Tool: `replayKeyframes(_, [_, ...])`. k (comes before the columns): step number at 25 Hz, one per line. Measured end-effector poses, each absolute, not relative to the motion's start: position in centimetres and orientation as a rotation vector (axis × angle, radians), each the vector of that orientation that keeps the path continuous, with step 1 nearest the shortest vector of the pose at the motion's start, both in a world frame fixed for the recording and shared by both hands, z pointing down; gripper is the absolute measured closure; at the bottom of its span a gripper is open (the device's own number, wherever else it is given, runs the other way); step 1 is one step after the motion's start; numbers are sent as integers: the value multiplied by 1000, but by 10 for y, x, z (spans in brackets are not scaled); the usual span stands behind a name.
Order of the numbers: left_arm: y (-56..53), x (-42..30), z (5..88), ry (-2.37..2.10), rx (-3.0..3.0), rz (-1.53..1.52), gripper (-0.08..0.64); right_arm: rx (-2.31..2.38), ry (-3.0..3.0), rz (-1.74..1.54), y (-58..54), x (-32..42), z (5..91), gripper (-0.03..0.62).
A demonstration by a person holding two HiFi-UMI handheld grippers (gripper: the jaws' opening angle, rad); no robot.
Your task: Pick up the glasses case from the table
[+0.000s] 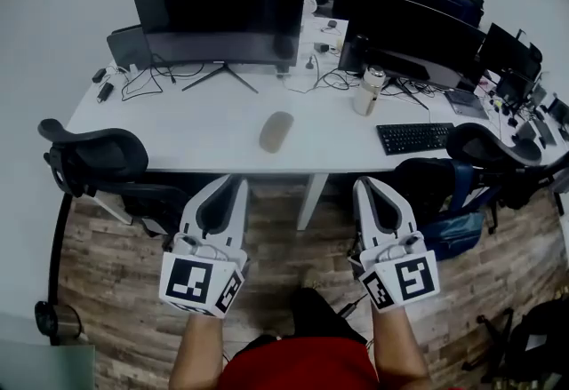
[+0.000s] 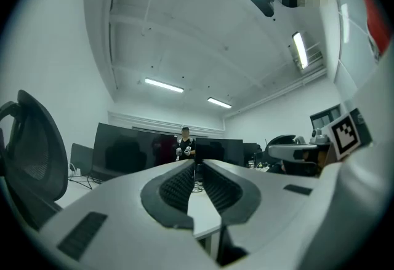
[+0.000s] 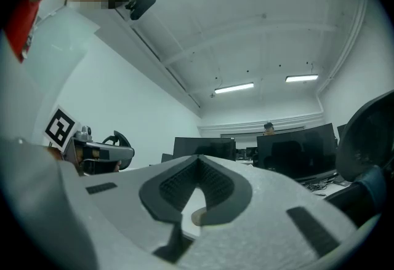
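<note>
The glasses case (image 1: 276,131) is a tan oval lying on the white table (image 1: 204,135), near its front edge and ahead of the gap between my two grippers. My left gripper (image 1: 237,183) hangs over the wooden floor just short of the table edge, jaws shut and empty; in its own view the left gripper (image 2: 196,163) shows tips that meet. My right gripper (image 1: 363,185) is level with it on the right, also shut with nothing held. In the right gripper view a sliver of the case (image 3: 197,218) shows below the closed tips of the right gripper (image 3: 198,158).
Large dark monitors (image 1: 222,19) line the back of the table. A steel bottle (image 1: 368,91) and a keyboard (image 1: 414,137) sit to the right. Office chairs (image 1: 93,157) (image 1: 484,148) flank me, with a blue backpack (image 1: 453,224) on the right. A white table leg (image 1: 311,200) stands between the grippers.
</note>
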State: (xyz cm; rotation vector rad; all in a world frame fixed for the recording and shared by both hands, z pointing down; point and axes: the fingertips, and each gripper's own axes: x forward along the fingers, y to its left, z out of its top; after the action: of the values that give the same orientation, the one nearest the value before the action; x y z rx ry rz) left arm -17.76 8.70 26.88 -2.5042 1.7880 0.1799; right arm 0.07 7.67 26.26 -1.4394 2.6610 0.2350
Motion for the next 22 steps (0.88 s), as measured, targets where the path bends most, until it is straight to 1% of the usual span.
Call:
replayKeyframes(4, [41, -181, 285, 1839, -2494, 92, 537, -1422, 2656, 213, 27, 0, 274, 589])
replayKeyframes(6, [13, -181, 295, 1847, -2509, 54, 473, -1419, 2657, 198, 0, 1, 280, 589])
replayKeyframes(9, [-31, -177, 313, 1857, -2518, -4, 421, -1409, 2675, 173, -41, 2, 291, 589])
replayKeyframes(14, [-103, -162, 351, 1897, -2535, -130, 359, -1363, 2730, 177, -103, 5, 304, 589])
replayKeyframes(22, [-197, -146, 416, 1995, -2537, -394, 279, -1292, 2775, 164, -183, 19, 321, 589])
